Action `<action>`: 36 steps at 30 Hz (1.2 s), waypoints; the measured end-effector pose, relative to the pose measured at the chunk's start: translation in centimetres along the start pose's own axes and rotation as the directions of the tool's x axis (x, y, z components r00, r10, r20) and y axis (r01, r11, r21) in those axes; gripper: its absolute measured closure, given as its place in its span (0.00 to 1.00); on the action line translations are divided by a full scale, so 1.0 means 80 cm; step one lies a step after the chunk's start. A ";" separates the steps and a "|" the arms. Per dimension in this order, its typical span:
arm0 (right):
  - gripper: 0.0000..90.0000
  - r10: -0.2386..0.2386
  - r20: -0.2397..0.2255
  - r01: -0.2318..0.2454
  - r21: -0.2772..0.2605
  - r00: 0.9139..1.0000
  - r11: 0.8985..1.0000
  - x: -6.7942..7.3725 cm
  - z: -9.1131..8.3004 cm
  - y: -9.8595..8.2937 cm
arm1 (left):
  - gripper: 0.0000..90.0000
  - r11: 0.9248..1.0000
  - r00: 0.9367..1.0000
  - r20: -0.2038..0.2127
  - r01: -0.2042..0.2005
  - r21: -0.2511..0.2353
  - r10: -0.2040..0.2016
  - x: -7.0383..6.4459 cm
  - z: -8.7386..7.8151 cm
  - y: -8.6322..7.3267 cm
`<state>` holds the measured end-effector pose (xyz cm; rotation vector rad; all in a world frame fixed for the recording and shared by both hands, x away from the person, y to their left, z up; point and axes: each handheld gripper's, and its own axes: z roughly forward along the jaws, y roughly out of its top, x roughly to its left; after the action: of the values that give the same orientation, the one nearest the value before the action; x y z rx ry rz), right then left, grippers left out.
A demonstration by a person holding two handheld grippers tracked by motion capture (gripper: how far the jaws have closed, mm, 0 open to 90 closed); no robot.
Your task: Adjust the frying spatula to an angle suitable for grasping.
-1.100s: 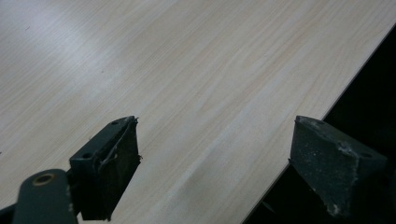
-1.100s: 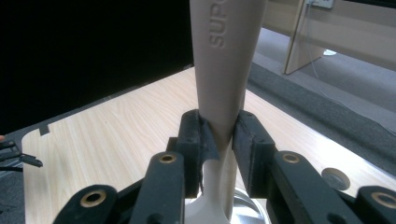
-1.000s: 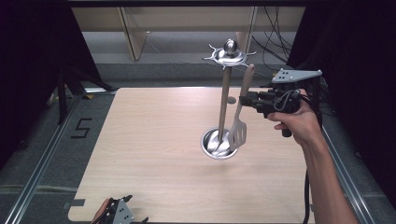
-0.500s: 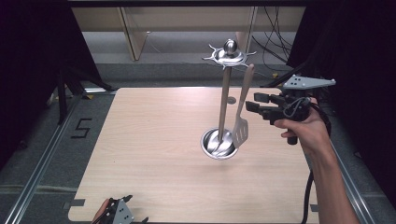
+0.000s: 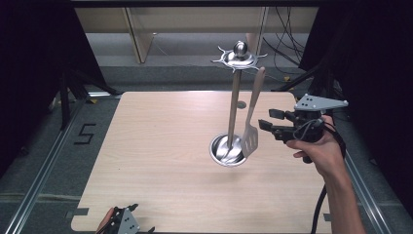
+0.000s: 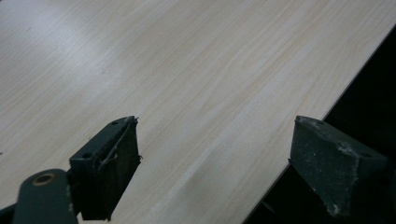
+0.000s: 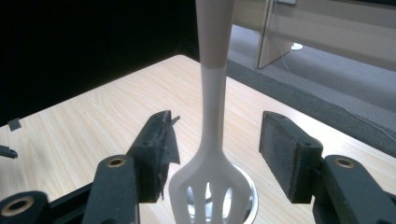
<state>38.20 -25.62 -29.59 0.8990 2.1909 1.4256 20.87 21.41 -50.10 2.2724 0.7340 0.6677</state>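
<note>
Near the tabletop's [image 5: 146, 146] right edge: slotted spatula [image 5: 252, 131] hanging from rack [image 5: 234, 105], blade at the round base, right gripper [image 5: 265, 119] just beside, jaws released. At the near-left corner: left gripper [image 5: 127, 218], jaws spread, grasping nothing.

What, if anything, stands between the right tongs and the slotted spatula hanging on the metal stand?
Nothing visible. The right tongs are open just right of the pale slotted spatula, which hangs from the steel utensil stand. In the right gripper view, the spatula's neck shows between the jaws.
</note>
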 end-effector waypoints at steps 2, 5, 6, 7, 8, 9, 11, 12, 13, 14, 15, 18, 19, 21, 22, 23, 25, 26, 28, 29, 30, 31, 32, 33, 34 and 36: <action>0.50 -0.003 0.009 0.003 0.000 1.000 1.000 0.000 0.000 -0.004 | 0.17 0.999 0.999 -0.011 0.036 -0.030 -0.036 -0.003 0.003 -0.001; 0.49 0.007 0.020 -0.007 -0.007 1.000 1.000 0.002 -0.001 -0.009 | 0.17 0.999 1.000 -0.010 0.030 -0.025 -0.030 -0.002 0.002 -0.001; 0.49 0.005 0.024 -0.005 -0.008 1.000 1.000 0.002 -0.001 -0.012 | 0.17 0.999 0.999 -0.010 0.038 -0.032 -0.038 -0.003 0.003 -0.001; 0.49 0.007 0.023 -0.007 -0.008 1.000 1.000 0.002 -0.001 -0.014 | 0.17 0.999 0.999 -0.016 0.030 -0.032 -0.030 -0.002 0.002 0.000; 0.49 -0.010 0.032 0.010 -0.004 0.999 1.000 0.001 -0.001 -0.019 | 0.17 1.000 1.000 -0.005 0.018 -0.015 -0.018 -0.001 0.001 0.000; 0.49 -0.010 0.032 0.010 -0.004 0.999 1.000 0.001 -0.001 -0.019 | 0.17 1.000 1.000 -0.005 0.018 -0.015 -0.018 -0.001 0.001 0.000; 0.48 -0.015 0.034 0.016 -0.005 0.999 1.000 0.001 0.000 -0.024 | 0.17 1.000 1.000 0.002 -0.001 0.004 0.001 0.000 0.000 0.000; 0.48 0.004 0.036 -0.004 0.009 0.999 1.000 0.003 0.000 -0.028 | 0.17 1.000 1.000 -0.006 -0.006 0.004 0.006 0.000 0.001 0.000; 0.48 -0.004 0.038 0.005 -0.007 0.999 1.000 0.001 0.002 -0.030 | 0.17 1.000 1.000 0.002 -0.007 0.009 0.007 0.000 0.001 0.000; 0.47 0.010 0.037 -0.011 0.005 0.999 1.000 0.002 0.001 -0.032 | 0.17 1.000 1.000 0.002 -0.007 0.009 0.007 0.000 0.001 0.000; 0.47 -0.004 0.036 0.004 0.002 0.999 1.000 0.001 0.001 -0.033 | 0.17 1.000 1.000 -0.008 -0.011 0.005 0.011 0.000 0.000 0.000; 0.47 0.005 0.038 -0.005 0.000 0.999 1.000 0.003 0.003 -0.037 | 0.17 0.999 0.999 -0.006 0.032 -0.024 -0.032 -0.002 0.002 0.000; 0.46 0.000 0.041 0.000 0.000 0.999 1.000 0.003 0.003 -0.039 | 0.17 0.999 0.999 -0.010 0.032 -0.023 -0.032 -0.002 0.002 0.000; 0.46 -0.020 0.051 0.019 0.009 0.998 1.000 0.002 0.005 -0.044 | 0.17 1.000 1.000 0.002 -0.002 0.003 0.002 0.000 0.000 0.000; 0.46 -0.003 0.048 0.001 0.036 0.999 0.999 0.004 0.003 -0.045 | 0.17 1.000 1.000 -0.004 -0.008 0.002 0.008 0.000 -0.001 0.001; 0.45 -0.002 0.070 0.000 0.021 0.998 1.000 0.004 0.003 -0.048 | 0.17 1.000 1.000 0.001 -0.007 0.002 0.007 0.000 -0.001 0.001; 0.45 -0.007 0.068 0.004 0.038 0.998 0.999 0.001 0.000 -0.051 | 0.17 1.000 1.000 0.002 -0.003 0.002 0.003 0.000 -0.001 0.001; 0.45 -0.005 0.070 0.002 0.038 0.998 0.999 0.000 -0.001 -0.052 | 0.17 1.000 1.000 0.001 -0.003 0.001 0.003 0.000 -0.001 0.000; 0.44 0.004 0.079 -0.008 0.049 0.997 0.999 -0.001 -0.002 -0.059 | 0.17 1.000 1.000 0.002 -0.003 -0.001 0.003 0.000 -0.001 0.000; 0.44 0.004 0.079 -0.008 0.049 0.997 0.999 -0.001 -0.002 -0.059 | 0.17 1.000 1.000 0.002 -0.004 -0.001 0.004 0.000 -0.001 0.000; 0.44 -0.001 0.087 -0.003 0.047 0.996 0.999 -0.003 -0.002 -0.065 | 0.17 1.000 1.000 0.003 -0.004 -0.001 0.004 0.000 -0.001 0.001; 0.44 -0.001 0.087 -0.003 0.047 0.996 0.999 -0.003 -0.002 -0.065 | 0.17 1.000 1.000 0.003 -0.004 -0.001 0.004 0.000 -0.001 0.001; 0.43 0.009 0.087 -0.015 0.062 0.996 0.998 -0.003 -0.002 -0.069 | 0.17 1.000 1.000 0.001 -0.003 -0.002 0.003 0.000 -0.001 0.000; 0.43 0.006 0.095 -0.012 0.064 0.995 0.998 -0.004 -0.002 -0.072 | 0.17 1.000 1.000 0.001 -0.003 -0.002 0.003 0.000 -0.001 0.000; 0.43 0.004 0.099 -0.010 0.061 0.995 0.998 -0.005 0.000 -0.074 | 0.17 1.000 1.000 0.001 -0.003 -0.003 0.003 0.000 -0.001 0.000; 0.43 0.014 0.100 -0.020 0.060 0.995 0.998 -0.004 0.001 -0.077 | 0.17 1.000 1.000 0.001 -0.004 -0.003 0.004 0.001 -0.001 0.000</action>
<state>36.58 -27.55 -35.20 0.9904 2.1682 1.2990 20.85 21.46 -49.99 2.2716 0.7279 0.6691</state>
